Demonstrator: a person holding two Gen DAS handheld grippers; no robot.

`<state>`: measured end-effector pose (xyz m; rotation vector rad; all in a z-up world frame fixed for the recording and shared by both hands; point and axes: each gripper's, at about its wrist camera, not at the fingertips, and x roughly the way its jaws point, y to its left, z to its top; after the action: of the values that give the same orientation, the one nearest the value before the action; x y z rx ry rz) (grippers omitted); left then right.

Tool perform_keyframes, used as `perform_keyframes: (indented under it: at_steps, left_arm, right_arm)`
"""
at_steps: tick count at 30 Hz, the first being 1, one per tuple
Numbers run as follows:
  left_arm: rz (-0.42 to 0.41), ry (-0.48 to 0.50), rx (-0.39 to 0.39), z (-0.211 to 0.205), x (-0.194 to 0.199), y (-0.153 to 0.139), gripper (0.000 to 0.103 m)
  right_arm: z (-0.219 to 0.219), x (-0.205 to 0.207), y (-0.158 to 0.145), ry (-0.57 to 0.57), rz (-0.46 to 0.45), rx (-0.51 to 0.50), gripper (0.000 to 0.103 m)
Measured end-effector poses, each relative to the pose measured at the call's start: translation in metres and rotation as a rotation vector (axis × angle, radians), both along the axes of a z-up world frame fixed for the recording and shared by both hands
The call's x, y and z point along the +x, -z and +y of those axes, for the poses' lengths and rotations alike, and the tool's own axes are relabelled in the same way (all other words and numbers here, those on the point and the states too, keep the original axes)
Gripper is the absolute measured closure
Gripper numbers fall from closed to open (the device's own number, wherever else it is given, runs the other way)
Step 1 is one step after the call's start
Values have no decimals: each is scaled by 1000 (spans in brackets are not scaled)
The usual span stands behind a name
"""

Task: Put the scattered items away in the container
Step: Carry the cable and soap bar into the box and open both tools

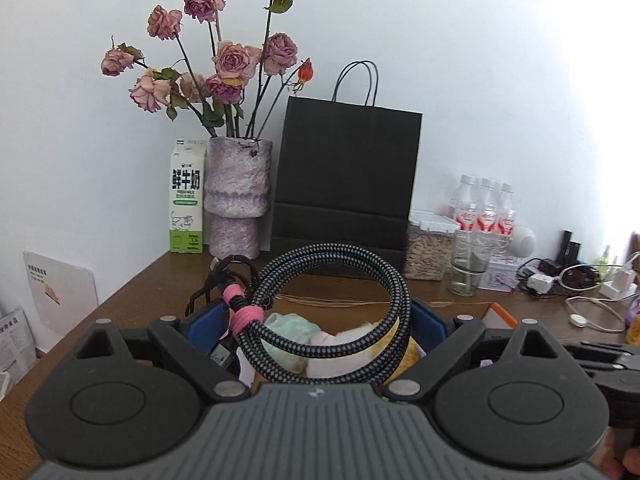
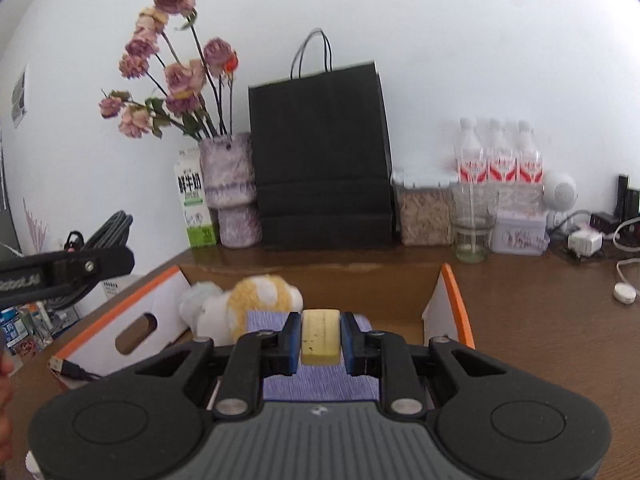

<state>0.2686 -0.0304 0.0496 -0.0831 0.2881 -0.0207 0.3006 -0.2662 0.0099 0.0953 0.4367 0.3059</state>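
In the left wrist view my left gripper (image 1: pixel 316 320) stands wide, shut on a coil of black-and-teal braided cable (image 1: pixel 332 256) bound with a pink tie (image 1: pixel 244 314). Under the coil lies a white, yellow and mint plush toy (image 1: pixel 352 344). My right gripper (image 2: pixel 320 320) is shut on a pale yellow bar (image 2: pixel 320 336), above a lavender ribbed cloth (image 2: pixel 320 384). Ahead of it is the open cardboard box (image 2: pixel 120 312) with orange edges, the plush toy (image 2: pixel 256 296) inside. A finger of the left gripper (image 2: pixel 92 266) shows at the left with the cable coil (image 2: pixel 112 228) behind it.
Along the white wall stand a milk carton (image 2: pixel 194 208), a vase of dried roses (image 2: pixel 232 192), a black paper bag (image 2: pixel 320 160), a jar of oats (image 2: pixel 426 212), a glass (image 2: pixel 474 232) and water bottles (image 2: pixel 500 156). Chargers and cables (image 2: pixel 584 242) lie on the brown table at right.
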Motion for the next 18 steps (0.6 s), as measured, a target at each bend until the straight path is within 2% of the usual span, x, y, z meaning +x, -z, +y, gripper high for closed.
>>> perform_keyframes:
  at_steps: [2, 4, 10, 18]
  left_arm:
    - [19, -11, -14, -3, 13, 14, 8]
    - [72, 21, 1, -5, 22, 21, 8]
    - [86, 67, 0, -4, 17, 33, 8]
    - [95, 43, -14, -3, 18, 39, 7]
  right_arm:
    - [-5, 1, 4, 7, 14, 15, 83]
    - [-7, 1, 5, 20, 4, 16, 84]
    - [-3, 3, 13, 44, 13, -15, 83]
    - [-2, 0, 15, 62, -2, -13, 83]
